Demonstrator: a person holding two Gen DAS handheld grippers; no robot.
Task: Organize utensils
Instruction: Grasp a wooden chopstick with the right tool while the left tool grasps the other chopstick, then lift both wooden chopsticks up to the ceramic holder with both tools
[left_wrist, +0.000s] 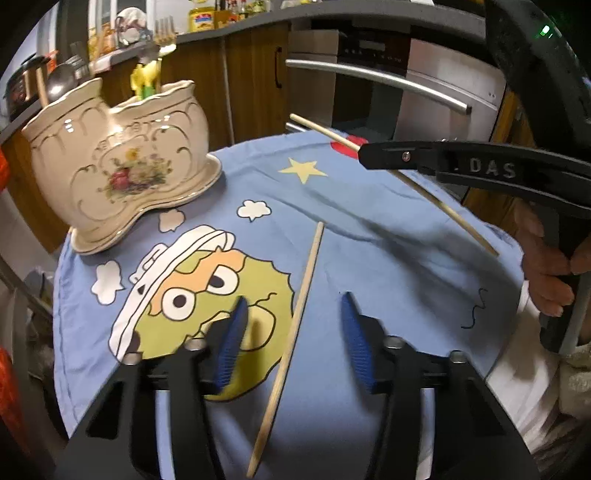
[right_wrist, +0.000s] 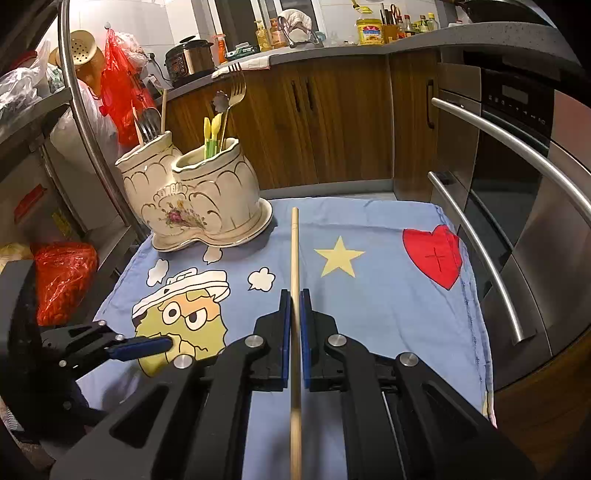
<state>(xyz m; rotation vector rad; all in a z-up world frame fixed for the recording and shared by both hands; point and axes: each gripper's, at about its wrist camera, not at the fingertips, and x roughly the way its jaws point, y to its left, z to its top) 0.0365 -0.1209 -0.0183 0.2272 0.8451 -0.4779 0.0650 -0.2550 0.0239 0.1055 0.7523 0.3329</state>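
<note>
Right tool (right_wrist: 294, 317) pinching chopstick (right_wrist: 295, 251) (rear end blurred), left tool (left_wrist: 291, 332) spread

held chopstick (right_wrist: 294, 258) near end blurred, holder (left_wrist: 118, 162) contents mostly hidden behind rim

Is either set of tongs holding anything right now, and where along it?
Right tongs grip a chopstick around mid-length. Left tongs are open, empty, over the other chopstick.

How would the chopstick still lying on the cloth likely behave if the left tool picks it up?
The chopstick looks thin, straight and wooden, so probably stiff and light. Being round, it may roll on the cloth if nudged. The left tool stands open astride it; a grip far from its middle could let it tilt.
</note>
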